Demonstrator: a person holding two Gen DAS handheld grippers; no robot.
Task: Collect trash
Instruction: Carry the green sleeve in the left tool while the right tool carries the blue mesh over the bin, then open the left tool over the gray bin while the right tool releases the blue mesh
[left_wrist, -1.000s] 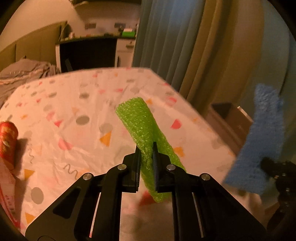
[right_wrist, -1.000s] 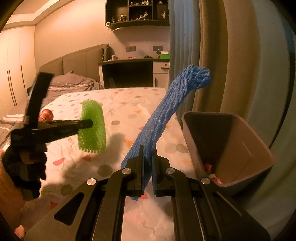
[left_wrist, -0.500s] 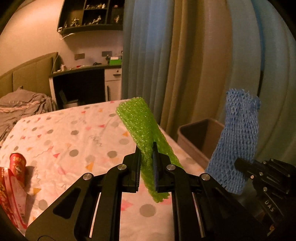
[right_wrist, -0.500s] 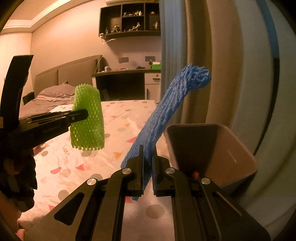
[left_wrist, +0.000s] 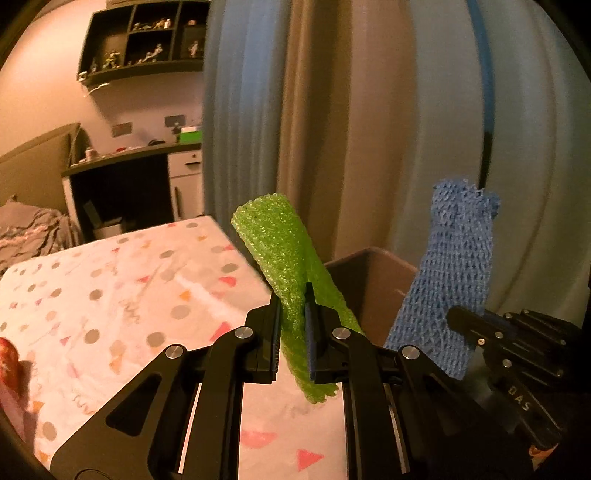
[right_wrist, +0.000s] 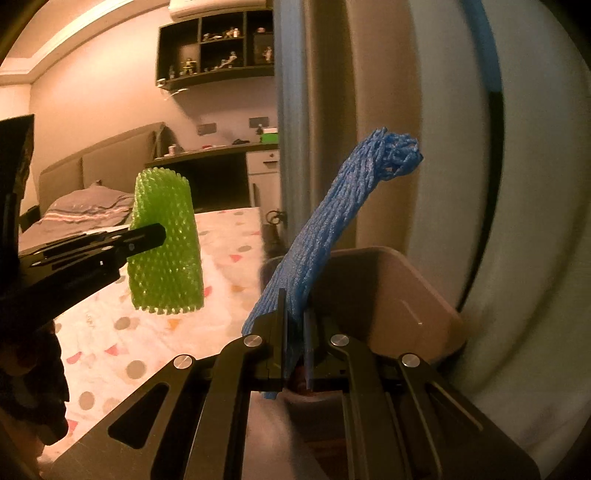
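Evidently for dropping, the left hand-held gripper (left_wrist: 291, 328) is clamped on a green net (left_wrist: 284, 266) above the bed (left_wrist: 110, 280), and the right hand-held gripper (right_wrist: 295, 332) pinches a blue net (right_wrist: 332, 221) just over the bin (right_wrist: 417, 295).

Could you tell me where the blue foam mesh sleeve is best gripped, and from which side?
Grip the blue foam mesh sleeve near its lower end, across its flattened width, coming from below along its length. The right gripper holds it just so: the soft net squashes thin between the pads there, while the bunched top end stands free, tilted over the brown plastic bin.
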